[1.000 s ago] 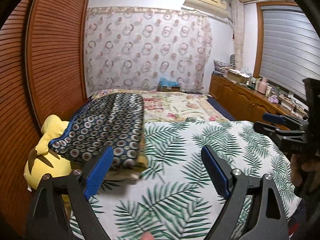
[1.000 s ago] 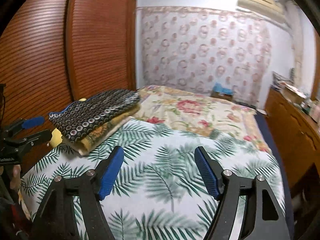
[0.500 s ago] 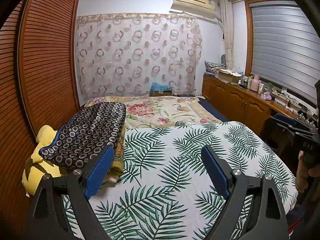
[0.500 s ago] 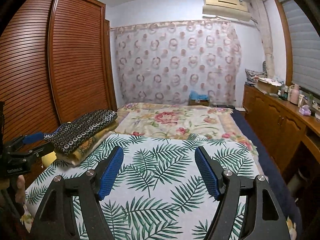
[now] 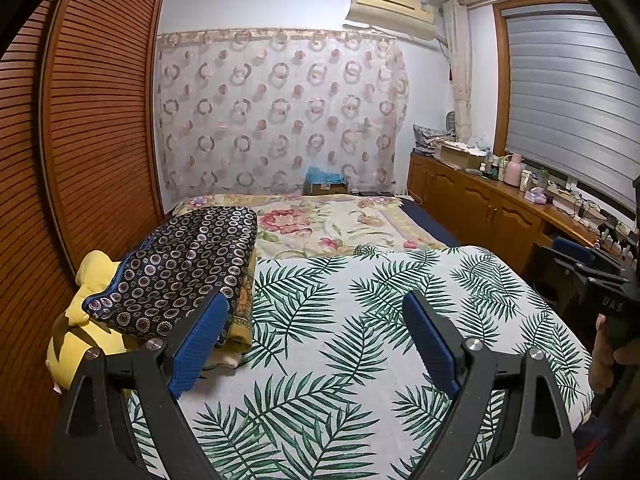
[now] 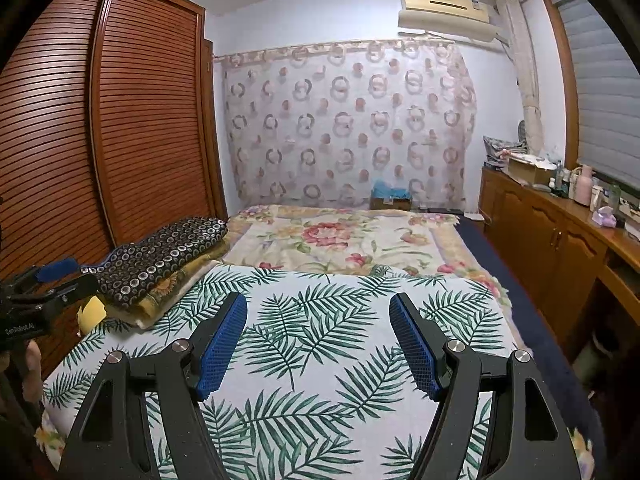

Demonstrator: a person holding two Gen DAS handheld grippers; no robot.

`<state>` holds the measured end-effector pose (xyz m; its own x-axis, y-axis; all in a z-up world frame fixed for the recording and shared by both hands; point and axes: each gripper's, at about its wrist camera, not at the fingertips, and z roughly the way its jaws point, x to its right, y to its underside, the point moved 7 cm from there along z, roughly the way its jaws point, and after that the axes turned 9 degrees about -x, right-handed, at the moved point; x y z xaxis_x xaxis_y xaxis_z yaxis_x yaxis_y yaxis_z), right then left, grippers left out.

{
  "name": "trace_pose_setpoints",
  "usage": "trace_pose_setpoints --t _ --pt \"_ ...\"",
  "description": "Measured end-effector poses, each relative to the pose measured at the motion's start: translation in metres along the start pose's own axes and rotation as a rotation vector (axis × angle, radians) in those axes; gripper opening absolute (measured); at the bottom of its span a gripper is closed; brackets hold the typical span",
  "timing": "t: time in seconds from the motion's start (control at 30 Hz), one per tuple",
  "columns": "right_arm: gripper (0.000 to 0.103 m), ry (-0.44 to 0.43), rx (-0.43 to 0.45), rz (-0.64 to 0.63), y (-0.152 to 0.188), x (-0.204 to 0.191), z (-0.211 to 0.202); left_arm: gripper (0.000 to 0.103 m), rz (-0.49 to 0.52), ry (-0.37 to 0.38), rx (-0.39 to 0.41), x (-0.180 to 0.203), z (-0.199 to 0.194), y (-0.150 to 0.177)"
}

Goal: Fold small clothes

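My left gripper (image 5: 316,320) is open and empty, held above the palm-leaf sheet (image 5: 340,344) on the bed. My right gripper (image 6: 320,324) is open and empty over the same sheet (image 6: 320,344). No small garment shows on the sheet. A folded dark cloth with ring patterns (image 5: 180,264) lies on a stack at the bed's left edge; it also shows in the right wrist view (image 6: 160,252). The right gripper appears at the right edge of the left wrist view (image 5: 588,264), and the left gripper at the left edge of the right wrist view (image 6: 48,280).
A yellow plush toy (image 5: 88,304) sits beside the stack against the slatted wardrobe (image 5: 92,120). A floral blanket (image 5: 328,220) covers the far half of the bed. A wooden cabinet (image 5: 480,208) with bottles runs along the right wall.
Both grippers have lifted and pulled back from the bed, so the views now take in more of the room and ceiling. Both stay open and empty.
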<state>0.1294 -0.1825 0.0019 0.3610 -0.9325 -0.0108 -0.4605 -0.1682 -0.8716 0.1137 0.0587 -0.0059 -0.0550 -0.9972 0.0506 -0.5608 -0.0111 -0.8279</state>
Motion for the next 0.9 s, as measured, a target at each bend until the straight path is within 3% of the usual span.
trace_pose_setpoints --t 0.9 --pt "0.075 -0.012 0.007 0.001 -0.004 0.019 -0.006 0.090 0.008 -0.006 0.015 0.002 -0.004 -0.003"
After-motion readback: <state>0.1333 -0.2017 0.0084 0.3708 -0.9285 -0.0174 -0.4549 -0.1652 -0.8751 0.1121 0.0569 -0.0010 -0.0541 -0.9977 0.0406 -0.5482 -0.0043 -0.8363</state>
